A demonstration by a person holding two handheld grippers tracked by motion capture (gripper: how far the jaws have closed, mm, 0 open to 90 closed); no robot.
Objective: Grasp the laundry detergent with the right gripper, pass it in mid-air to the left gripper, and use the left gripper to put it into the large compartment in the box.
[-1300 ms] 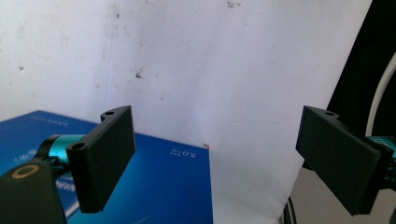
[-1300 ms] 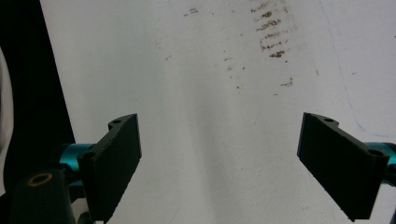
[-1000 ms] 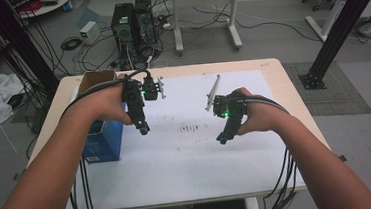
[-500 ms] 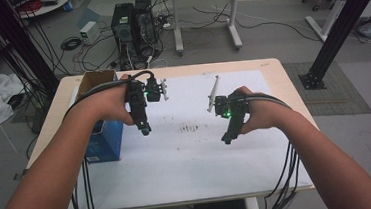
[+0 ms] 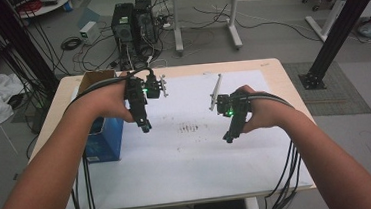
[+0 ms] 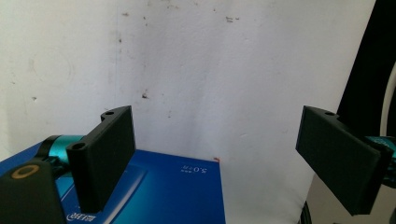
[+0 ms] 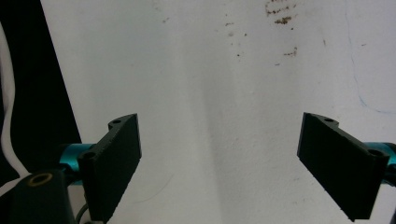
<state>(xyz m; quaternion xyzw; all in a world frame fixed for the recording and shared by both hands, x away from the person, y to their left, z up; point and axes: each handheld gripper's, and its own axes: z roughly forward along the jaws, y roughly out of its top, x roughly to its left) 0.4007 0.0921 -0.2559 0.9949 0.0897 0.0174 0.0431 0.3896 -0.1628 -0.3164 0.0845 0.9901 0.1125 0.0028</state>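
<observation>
White sheet [image 5: 192, 149] under two wide-spread, empty claws, left [image 6: 215, 158] and right [image 7: 219, 163].

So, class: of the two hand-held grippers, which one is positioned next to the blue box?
The left gripper. It hangs right beside the blue box at the table's left edge; the right gripper hangs over bare white paper.

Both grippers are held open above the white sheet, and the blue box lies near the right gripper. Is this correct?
One detail is wrong: the blue box lies near the left gripper, not the right gripper. The high view shows it at the table's left edge, and the left gripper view shows it under that gripper's fingers. Both grippers are indeed open above the white sheet.
</observation>
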